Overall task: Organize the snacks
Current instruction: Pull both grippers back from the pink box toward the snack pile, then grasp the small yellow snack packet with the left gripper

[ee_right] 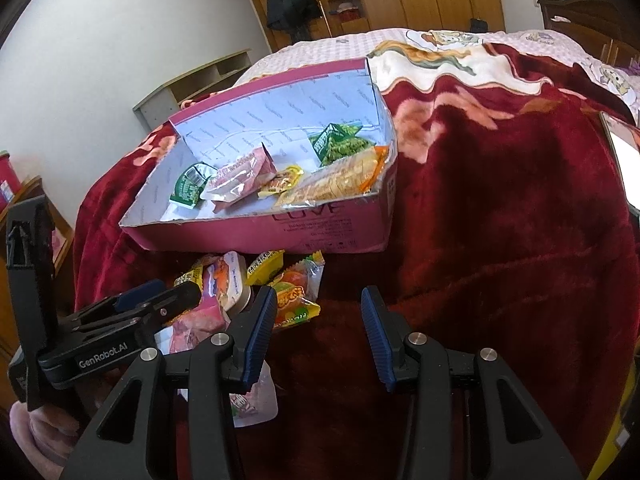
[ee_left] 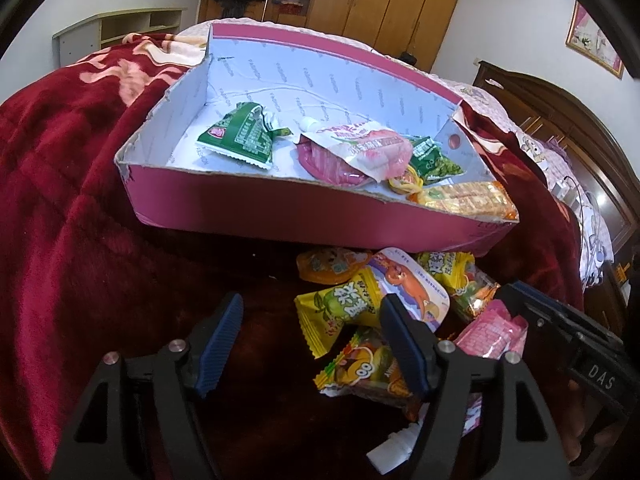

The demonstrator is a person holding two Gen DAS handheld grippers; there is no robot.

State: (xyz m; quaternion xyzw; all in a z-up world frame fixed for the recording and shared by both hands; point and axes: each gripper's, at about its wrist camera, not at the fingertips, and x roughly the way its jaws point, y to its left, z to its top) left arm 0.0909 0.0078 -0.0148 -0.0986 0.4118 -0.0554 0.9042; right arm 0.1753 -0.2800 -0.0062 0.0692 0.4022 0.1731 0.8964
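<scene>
Snacks (ee_left: 384,304) lie heaped on the dark red blanket (ee_left: 80,220) of the bed, just against the near wall of the pink cardboard box (ee_left: 240,208), which already holds several packets toward its right end; its left half is bare floor. The box rim is ragged and low on the near side. Right of the pile, the blanket runs open and uncluttered. The left gripper (ee_left: 312,340) points steeply down at the pile's left edge, jaws apart with nothing between them, its right finger lying over a yellow packet (ee_left: 340,304). The right gripper (ee_right: 318,328) tilts down likewise over bare blanket just right of the pile, jaws parted and empty. The two grippers sit near each other, apart.
</scene>
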